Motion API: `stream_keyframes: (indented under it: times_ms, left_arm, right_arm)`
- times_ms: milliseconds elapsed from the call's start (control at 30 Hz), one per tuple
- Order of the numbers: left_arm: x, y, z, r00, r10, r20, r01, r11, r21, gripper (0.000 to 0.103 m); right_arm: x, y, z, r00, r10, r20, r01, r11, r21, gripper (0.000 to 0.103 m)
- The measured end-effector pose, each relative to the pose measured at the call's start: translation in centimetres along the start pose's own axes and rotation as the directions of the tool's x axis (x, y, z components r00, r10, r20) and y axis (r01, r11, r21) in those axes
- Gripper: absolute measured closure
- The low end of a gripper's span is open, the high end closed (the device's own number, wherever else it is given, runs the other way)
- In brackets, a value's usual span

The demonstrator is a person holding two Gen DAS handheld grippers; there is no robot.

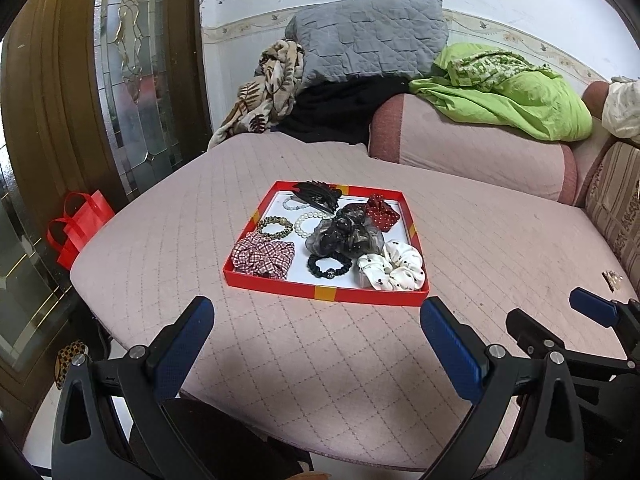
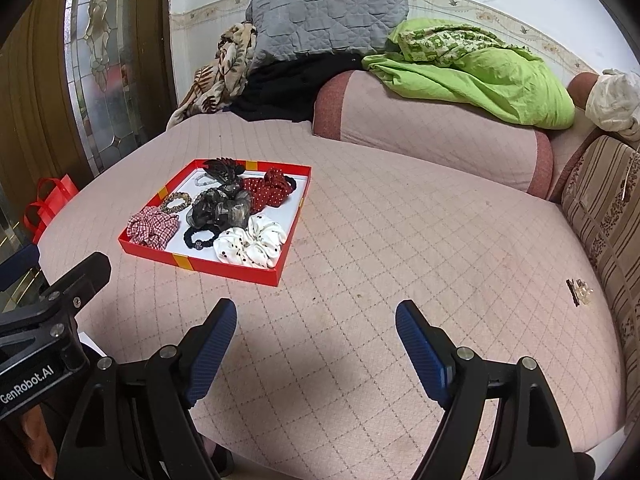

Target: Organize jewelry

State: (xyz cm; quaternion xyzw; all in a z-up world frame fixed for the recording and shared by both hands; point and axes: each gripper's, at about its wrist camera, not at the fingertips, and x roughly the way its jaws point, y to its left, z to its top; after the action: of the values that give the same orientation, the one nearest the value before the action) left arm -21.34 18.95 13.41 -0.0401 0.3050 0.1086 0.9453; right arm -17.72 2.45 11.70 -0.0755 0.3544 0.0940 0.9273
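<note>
Scrunchies, bracelets and a black claw clip already fill the red tray (image 1: 326, 294), which sits toward the far-left part of the sofa cushion (image 1: 280, 344). From the left wrist view, my left gripper (image 1: 316, 334) hangs just short of the tray's near edge, spread wide and holding nothing. A small clip (image 1: 613, 279) lies alone near the cushion's right edge, well apart from the tray; I judge it the piece left to collect.

From the right wrist view, my right gripper (image 2: 316, 340) is also spread wide and empty, over the cushion's near edge. The small clip (image 2: 580, 291) lies ahead and to the right, close to the striped backrest (image 2: 612, 220). I would swing right, come down square over it, close on its body without pinching quilted fabric, then carry it to the bare white floor at the tray's (image 2: 240, 270) far-right corner.
</note>
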Motion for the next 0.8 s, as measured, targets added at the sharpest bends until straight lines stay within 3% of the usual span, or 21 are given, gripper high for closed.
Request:
stream_keyframes:
  times_ms: [800]
  left_arm:
    - [1.9, 2.6, -0.6, 0.998, 0.037, -0.046, -0.04, 0.997, -0.066, 0.001]
  right_arm:
    - [2.8, 2.2, 0.4, 0.999, 0.007, -0.049, -0.008, 0.999, -0.033, 0.017]
